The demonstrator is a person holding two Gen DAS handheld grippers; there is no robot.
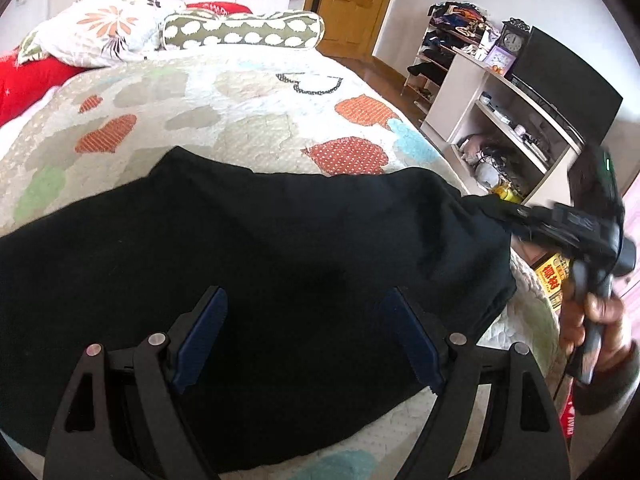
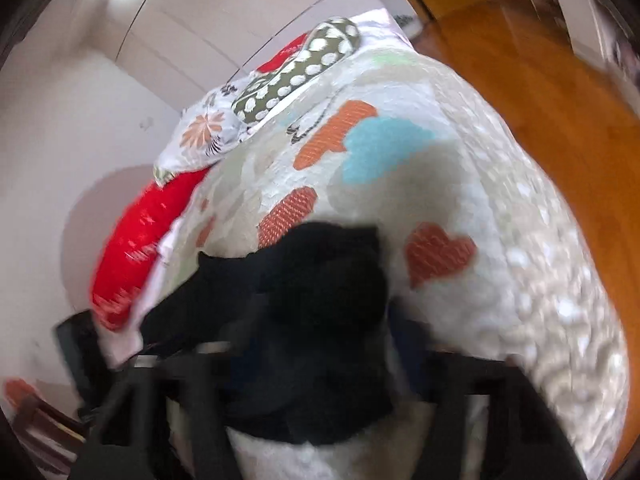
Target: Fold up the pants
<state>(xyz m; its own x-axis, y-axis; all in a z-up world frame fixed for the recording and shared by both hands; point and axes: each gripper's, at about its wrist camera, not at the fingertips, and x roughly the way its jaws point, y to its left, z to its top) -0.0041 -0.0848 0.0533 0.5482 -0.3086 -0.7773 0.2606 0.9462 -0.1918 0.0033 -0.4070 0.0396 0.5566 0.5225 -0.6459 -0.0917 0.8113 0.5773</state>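
Observation:
The black pants [image 1: 260, 264] lie spread on the quilted bedspread [image 1: 224, 108]. My left gripper [image 1: 308, 336] is open just above the pants near their front edge, nothing between its blue pads [image 1: 200, 336]. My right gripper [image 1: 520, 216] shows at the right in the left wrist view, held by a hand, its tips at the pants' right corner, which is drawn out toward it. In the blurred right wrist view the pants [image 2: 320, 312] bunch between the right gripper's fingers; whether they are clamped is not clear.
Pillows [image 1: 240, 32] and a red blanket [image 1: 24, 84] lie at the head of the bed. A shelf unit with a TV [image 1: 560, 84] stands right of the bed. A wooden floor [image 2: 540, 92] and a door [image 1: 356, 0] lie beyond.

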